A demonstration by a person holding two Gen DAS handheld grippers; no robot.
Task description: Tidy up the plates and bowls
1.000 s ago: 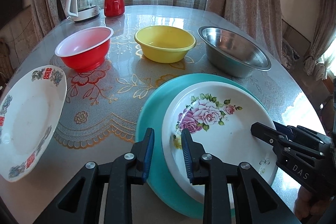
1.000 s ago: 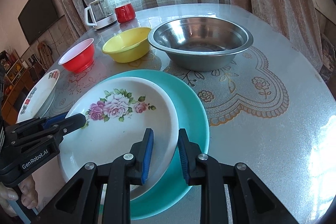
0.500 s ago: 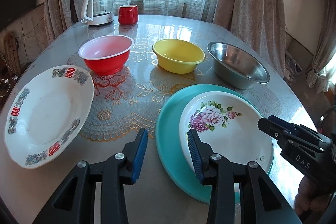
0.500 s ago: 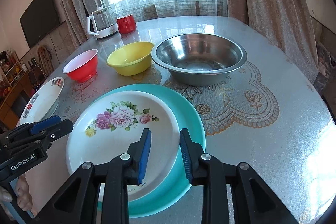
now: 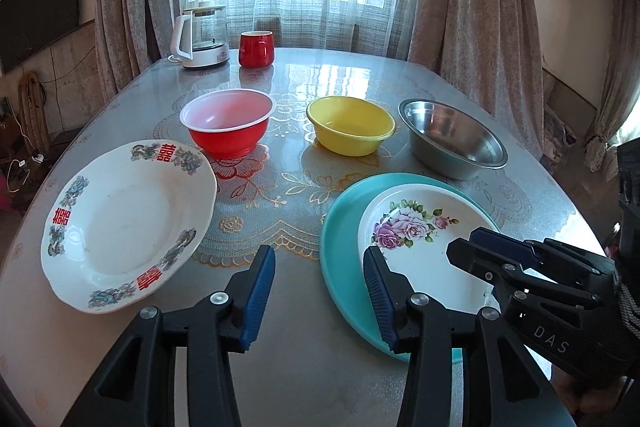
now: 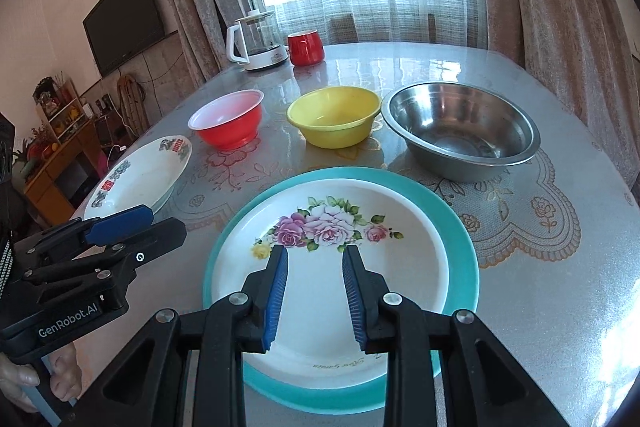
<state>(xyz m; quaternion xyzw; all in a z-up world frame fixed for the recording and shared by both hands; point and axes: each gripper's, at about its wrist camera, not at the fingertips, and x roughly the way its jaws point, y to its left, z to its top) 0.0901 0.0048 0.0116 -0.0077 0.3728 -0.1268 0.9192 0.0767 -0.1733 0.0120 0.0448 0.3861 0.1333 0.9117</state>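
A white plate with pink roses [image 6: 332, 267] [image 5: 424, 247] lies inside a larger teal plate [image 6: 460, 235] [image 5: 340, 227] at the table's near side. A white plate with red characters [image 5: 124, 223] [image 6: 140, 179] lies to the left. A red bowl [image 5: 228, 123] [image 6: 228, 119], a yellow bowl [image 5: 350, 123] [image 6: 334, 119] and a steel bowl [image 5: 452, 139] [image 6: 460, 131] stand in a row behind. My left gripper [image 5: 320, 267] is open and empty above the table between the plates. My right gripper [image 6: 315, 263] is open and empty above the rose plate's near half.
A glass kettle [image 5: 202, 39] [image 6: 256, 43] and a red mug [image 5: 256, 49] [image 6: 306, 47] stand at the table's far edge by the curtained window. A lace-patterned mat [image 5: 272, 187] covers the table's middle. A TV and shelves are off to the left.
Both grippers have pulled back and up from the rose plate's rim and opened wider. The rose plate now lies flat in the teal plate.
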